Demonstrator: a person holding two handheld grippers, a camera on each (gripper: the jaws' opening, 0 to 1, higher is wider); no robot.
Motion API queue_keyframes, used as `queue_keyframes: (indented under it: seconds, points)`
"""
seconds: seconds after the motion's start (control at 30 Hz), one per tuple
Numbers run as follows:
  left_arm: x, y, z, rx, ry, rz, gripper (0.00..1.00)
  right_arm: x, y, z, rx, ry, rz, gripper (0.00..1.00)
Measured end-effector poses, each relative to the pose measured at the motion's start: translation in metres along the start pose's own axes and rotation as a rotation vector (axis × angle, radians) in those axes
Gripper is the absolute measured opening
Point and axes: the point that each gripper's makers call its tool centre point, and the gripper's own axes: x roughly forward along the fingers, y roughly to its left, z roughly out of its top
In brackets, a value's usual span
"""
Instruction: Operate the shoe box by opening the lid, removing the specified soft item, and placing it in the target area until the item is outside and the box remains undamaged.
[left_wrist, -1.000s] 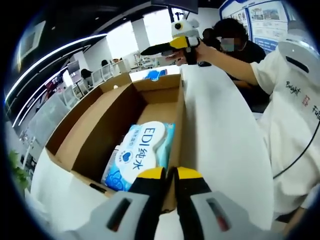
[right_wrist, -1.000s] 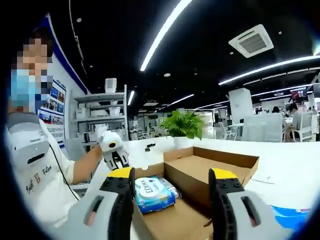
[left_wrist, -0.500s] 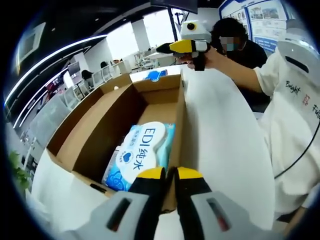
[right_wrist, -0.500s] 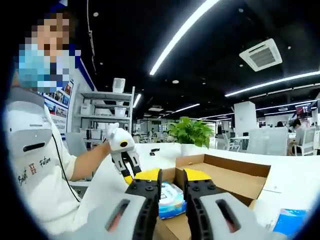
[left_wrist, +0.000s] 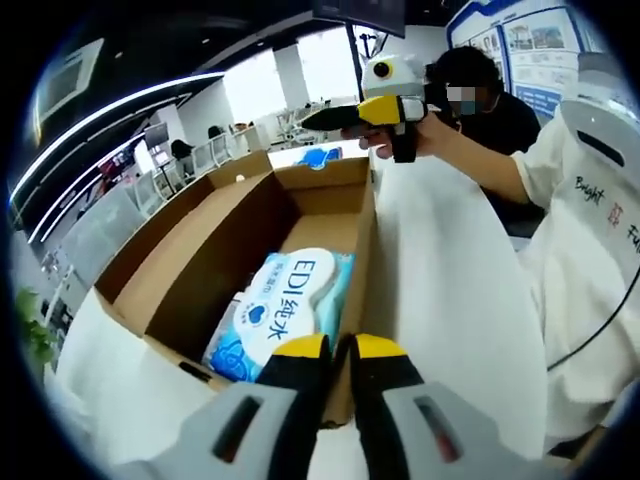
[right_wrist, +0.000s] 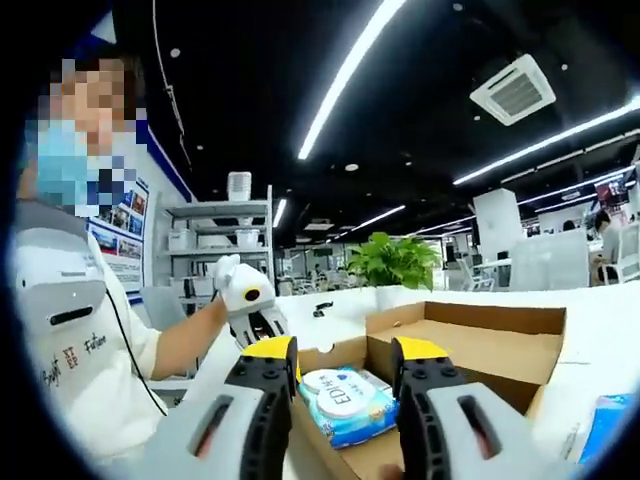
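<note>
An open brown shoe box (left_wrist: 190, 265) lies on the white table with a blue-and-white pack of wet wipes (left_wrist: 285, 305) inside. My left gripper (left_wrist: 338, 346) is shut on the box's near wall edge. The right gripper (left_wrist: 330, 115) hovers above the far end of the box, held by a person's hand. In the right gripper view the right gripper (right_wrist: 342, 352) stands open with the wipes pack (right_wrist: 345, 402) beyond and between its jaws, not touching them. There the left gripper (right_wrist: 258, 322) sits at the box's (right_wrist: 470, 345) far corner.
The person's white-clad body (left_wrist: 600, 230) stands close along the table's (left_wrist: 450, 300) side. A second blue pack (right_wrist: 610, 415) lies on the table past the box. A potted plant (right_wrist: 395, 262) and shelves (right_wrist: 240, 240) stand behind.
My right gripper was wide open, closed almost fully, and has opened again partway, shifting above the box's far end. The left gripper has kept its hold and place.
</note>
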Motion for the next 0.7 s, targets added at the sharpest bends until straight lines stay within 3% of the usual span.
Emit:
queue_keyframes:
  seconds: [0.1,0.13,0.17,0.27,0.5,0.57,0.7]
  points:
    - [0.000,0.000,0.000,-0.011,-0.001,-0.002,0.09,0.011,0.002,-0.006,-0.020,0.078,0.037,0.36]
    - [0.000,-0.001,0.000,-0.003,0.001,0.001,0.09,0.014,0.000,-0.013,-0.020,0.162,0.062,0.32]
    - [0.000,-0.001,-0.001,0.009,0.004,0.005,0.09,0.016,-0.002,-0.015,-0.034,0.191,0.069,0.33]
    - [0.000,-0.001,-0.001,0.030,0.015,0.023,0.09,0.025,-0.005,-0.021,-0.078,0.272,0.104,0.48]
    - [0.000,0.000,-0.001,-0.007,0.027,0.009,0.09,0.046,-0.016,-0.030,-0.088,0.408,0.163,0.46]
    - [0.001,0.000,-0.002,-0.002,0.040,0.005,0.08,0.053,-0.016,-0.038,-0.122,0.478,0.184,0.47]
    - [0.001,-0.001,-0.002,0.000,0.042,0.000,0.08,0.070,-0.012,-0.039,-0.165,0.517,0.191,0.47]
